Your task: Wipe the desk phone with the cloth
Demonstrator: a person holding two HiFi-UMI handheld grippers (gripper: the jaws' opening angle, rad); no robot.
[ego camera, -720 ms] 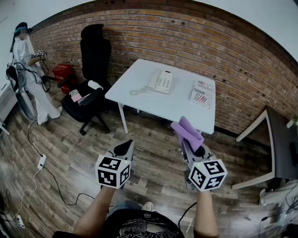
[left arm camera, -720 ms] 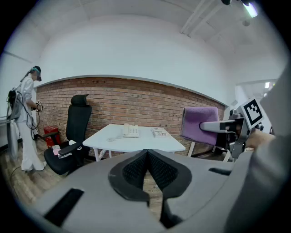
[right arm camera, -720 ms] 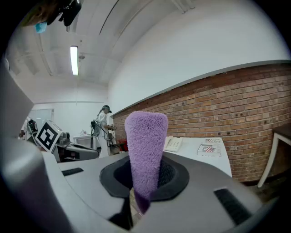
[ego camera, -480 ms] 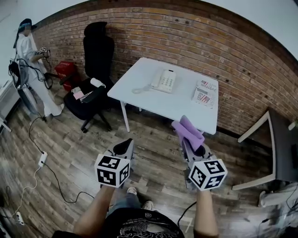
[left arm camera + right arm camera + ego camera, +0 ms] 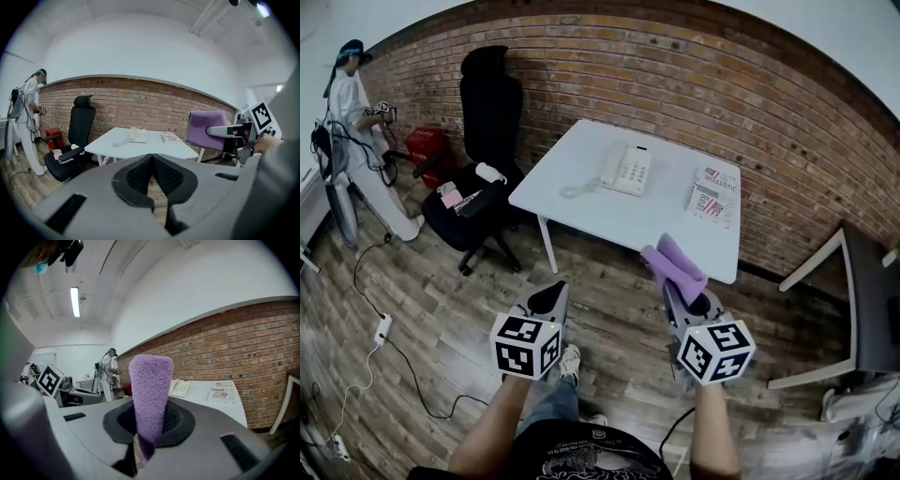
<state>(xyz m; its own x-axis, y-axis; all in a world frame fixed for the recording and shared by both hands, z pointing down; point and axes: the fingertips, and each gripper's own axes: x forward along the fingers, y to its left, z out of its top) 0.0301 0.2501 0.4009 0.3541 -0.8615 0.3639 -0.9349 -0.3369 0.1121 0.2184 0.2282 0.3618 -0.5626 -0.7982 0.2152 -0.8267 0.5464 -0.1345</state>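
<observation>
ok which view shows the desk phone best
The head view: it looks down on the whole desk phone, unobstructed on the white table. The left gripper view shows it small and side-on; the right gripper view shows it small too, partly hidden behind the purple cloth.

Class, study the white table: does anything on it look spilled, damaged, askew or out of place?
Nothing stands out. The desk phone sits flat with its handset cradled and its cord curled beside it. The booklet lies flat toward the right end of the table.
</observation>
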